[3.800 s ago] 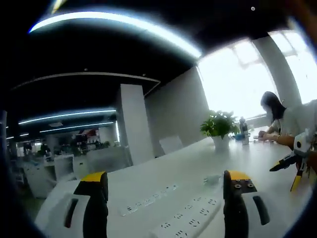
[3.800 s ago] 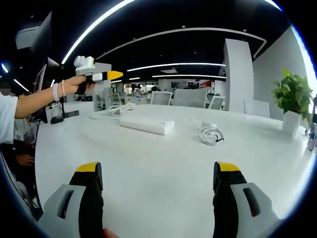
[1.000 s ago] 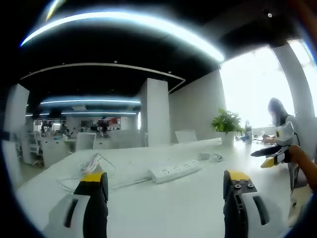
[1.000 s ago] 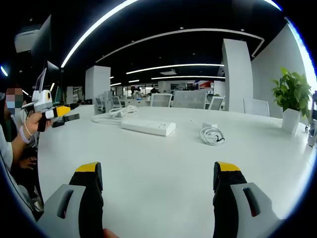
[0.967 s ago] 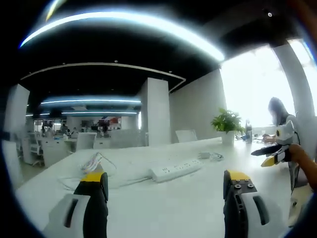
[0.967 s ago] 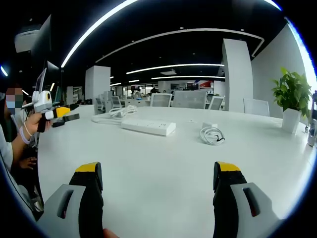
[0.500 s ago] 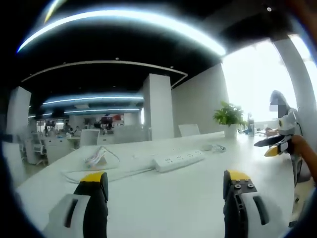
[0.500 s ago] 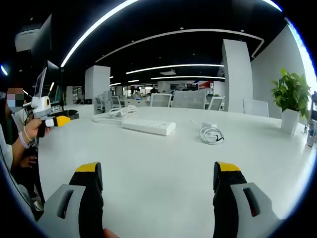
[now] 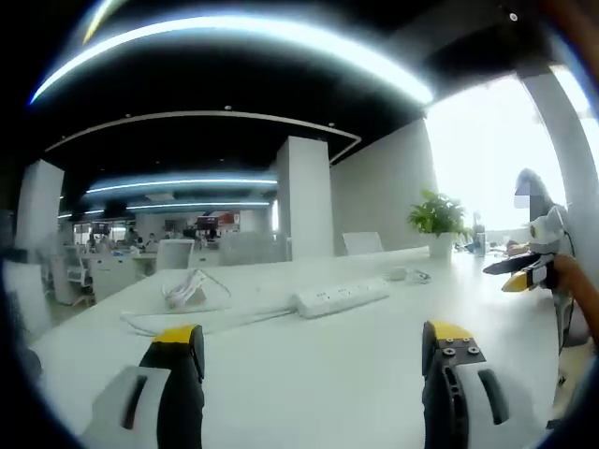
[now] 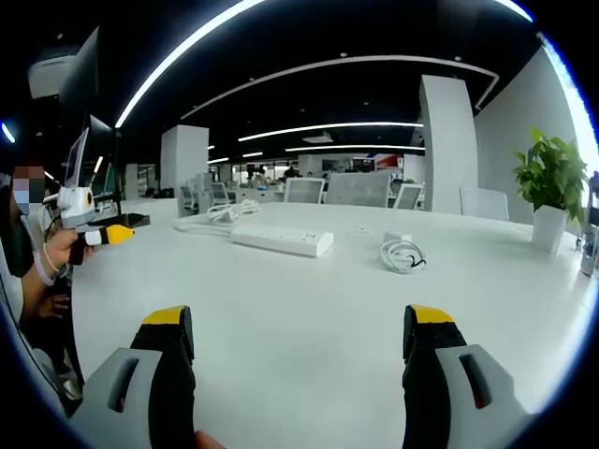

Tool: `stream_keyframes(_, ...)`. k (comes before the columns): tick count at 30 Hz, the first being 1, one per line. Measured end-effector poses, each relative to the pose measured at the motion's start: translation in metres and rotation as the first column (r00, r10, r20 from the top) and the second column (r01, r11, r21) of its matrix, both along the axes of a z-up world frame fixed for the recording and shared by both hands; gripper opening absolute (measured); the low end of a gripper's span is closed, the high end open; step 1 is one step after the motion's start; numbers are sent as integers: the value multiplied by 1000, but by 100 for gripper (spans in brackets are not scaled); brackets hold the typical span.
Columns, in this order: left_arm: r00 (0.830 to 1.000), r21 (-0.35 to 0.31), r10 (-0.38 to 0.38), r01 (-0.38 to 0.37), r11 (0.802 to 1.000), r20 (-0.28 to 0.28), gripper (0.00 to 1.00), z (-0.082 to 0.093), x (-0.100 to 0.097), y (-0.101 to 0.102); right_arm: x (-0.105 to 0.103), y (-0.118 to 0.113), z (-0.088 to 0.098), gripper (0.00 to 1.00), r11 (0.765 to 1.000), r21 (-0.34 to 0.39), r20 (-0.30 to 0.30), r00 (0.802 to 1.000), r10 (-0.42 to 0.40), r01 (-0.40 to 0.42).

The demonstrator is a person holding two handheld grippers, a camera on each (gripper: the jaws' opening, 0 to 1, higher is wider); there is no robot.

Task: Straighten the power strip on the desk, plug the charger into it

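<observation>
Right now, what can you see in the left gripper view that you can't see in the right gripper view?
The left gripper view alone has the bright window and the yellow-tipped right gripper held at its far right. The right gripper view alone has the dark monitor and the left gripper in a hand. Both share the long white power strip, the white charger with coiled cable, the green potted plant and the white desk.

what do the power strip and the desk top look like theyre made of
Power strip: looks like white moulded plastic, a smooth matte block with rounded ends and rows of socket holes on top. Desk: a smooth white top, probably laminate or painted board, with a faint sheen from the ceiling lights; the core can't be told.
</observation>
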State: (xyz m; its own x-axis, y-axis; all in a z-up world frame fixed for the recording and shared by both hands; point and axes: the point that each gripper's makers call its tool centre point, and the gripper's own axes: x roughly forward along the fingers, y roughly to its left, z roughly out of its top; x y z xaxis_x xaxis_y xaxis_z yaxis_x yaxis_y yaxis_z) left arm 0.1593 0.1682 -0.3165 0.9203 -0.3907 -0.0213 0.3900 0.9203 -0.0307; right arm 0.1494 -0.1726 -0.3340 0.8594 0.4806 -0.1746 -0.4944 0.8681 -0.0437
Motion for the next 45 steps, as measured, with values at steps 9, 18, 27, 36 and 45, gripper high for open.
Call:
stream_keyframes(9, 1000, -12, -3, 3, 1000, 3, 99, 0, 0, -2, 5, 1, 9, 92, 1000, -14, 16, 1000, 9, -9)
stream_keyframes(18, 1000, -26, 2, -2, 1000, -9, 99, -3, -1, -3, 17, 4, 29, 92, 999, -36, 47, 998, 32, -31)
stream_keyframes(27, 1000, -35, 4, -5, 999, -26, 99, -7, -4, -1, 34, 7, 71, 92, 994, -82, 99, 992, 73, -65)
stream_keyframes(36, 1000, -41, 12, -13, 999, -27, 99, -8, -7, 3, 57, 10, 110, 93, 990, -113, 144, 984, 103, -87)
stream_keyframes(45, 999, -44, 9, -11, 999, -38, 99, -12, -6, 1, 68, 13, 128, 93, 990, -94, 159, 980, 124, -110)
